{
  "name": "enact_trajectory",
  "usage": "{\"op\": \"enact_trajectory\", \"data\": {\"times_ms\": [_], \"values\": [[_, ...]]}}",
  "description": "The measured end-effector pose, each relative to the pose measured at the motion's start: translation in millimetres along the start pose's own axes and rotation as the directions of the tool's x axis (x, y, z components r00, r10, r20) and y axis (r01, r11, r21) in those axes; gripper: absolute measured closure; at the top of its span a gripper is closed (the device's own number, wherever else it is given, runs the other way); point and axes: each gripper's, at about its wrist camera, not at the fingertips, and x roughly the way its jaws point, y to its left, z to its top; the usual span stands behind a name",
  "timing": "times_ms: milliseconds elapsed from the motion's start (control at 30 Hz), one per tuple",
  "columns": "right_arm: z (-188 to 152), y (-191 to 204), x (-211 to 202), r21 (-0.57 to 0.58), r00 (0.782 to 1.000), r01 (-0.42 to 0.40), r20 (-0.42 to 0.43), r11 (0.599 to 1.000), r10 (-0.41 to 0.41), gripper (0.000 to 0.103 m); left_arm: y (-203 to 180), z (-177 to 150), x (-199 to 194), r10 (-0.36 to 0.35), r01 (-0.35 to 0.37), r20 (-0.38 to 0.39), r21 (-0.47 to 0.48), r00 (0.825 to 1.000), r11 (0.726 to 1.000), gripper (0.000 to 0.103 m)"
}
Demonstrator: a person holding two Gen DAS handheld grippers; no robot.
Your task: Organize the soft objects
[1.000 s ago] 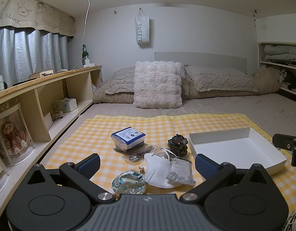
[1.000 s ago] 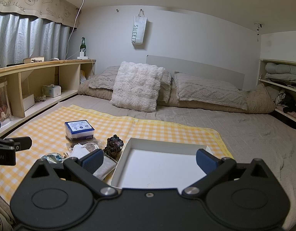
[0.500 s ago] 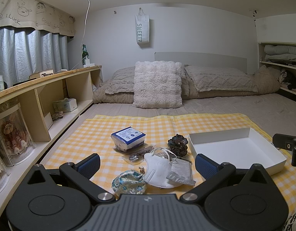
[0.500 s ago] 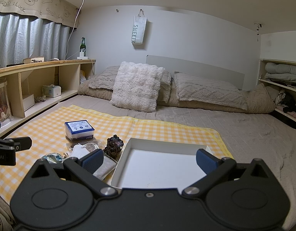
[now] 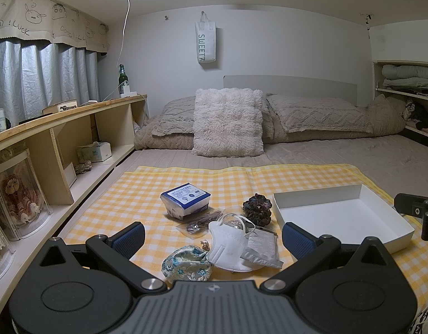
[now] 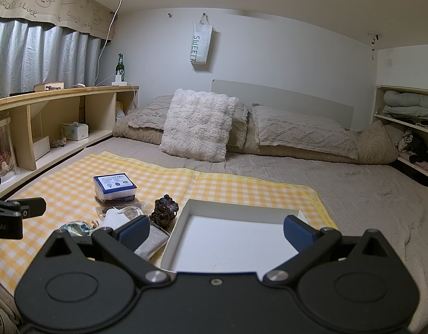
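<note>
On a yellow checked cloth (image 5: 147,192) lie a blue tissue pack (image 5: 185,201), a dark crocheted scrunchie (image 5: 257,205), a white face mask (image 5: 227,246), a floral fabric pouch (image 5: 186,263), a silver packet (image 5: 262,249) and a clear bag of hair ties (image 5: 201,220). An empty white tray (image 5: 342,217) sits to their right. My left gripper (image 5: 214,240) is open above the mask and pouch, holding nothing. My right gripper (image 6: 215,232) is open above the tray (image 6: 186,220), holding nothing. The tissue pack (image 6: 114,188) and scrunchie (image 6: 164,212) show left of the tray.
A wooden shelf unit (image 5: 60,139) runs along the left with a tissue box (image 5: 94,151) and a doll in a clear case (image 5: 14,194). Pillows (image 5: 227,122) lie at the bed's far end. Shelves with folded bedding (image 5: 408,76) stand at right.
</note>
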Motion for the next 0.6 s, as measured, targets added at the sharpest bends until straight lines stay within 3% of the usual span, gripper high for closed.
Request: {"op": "enact_trajectory", "data": {"times_ms": [367,600], "values": [[-0.4,-1.2,-1.7,0.000,1.000,-0.003,0.000,1.000,0.003,0.000,0.4,-2.1,1.7,0.001,-0.001,0.000,0.002,1.000,1.000,0.000],[-2.1,-1.7,-0.2,0.025,0.999,-0.047,0.002,0.999,0.047,0.000,4.0,-1.9,-1.0,0.008,-0.008,0.005,0.008,1.000,1.000,0.000]]}}
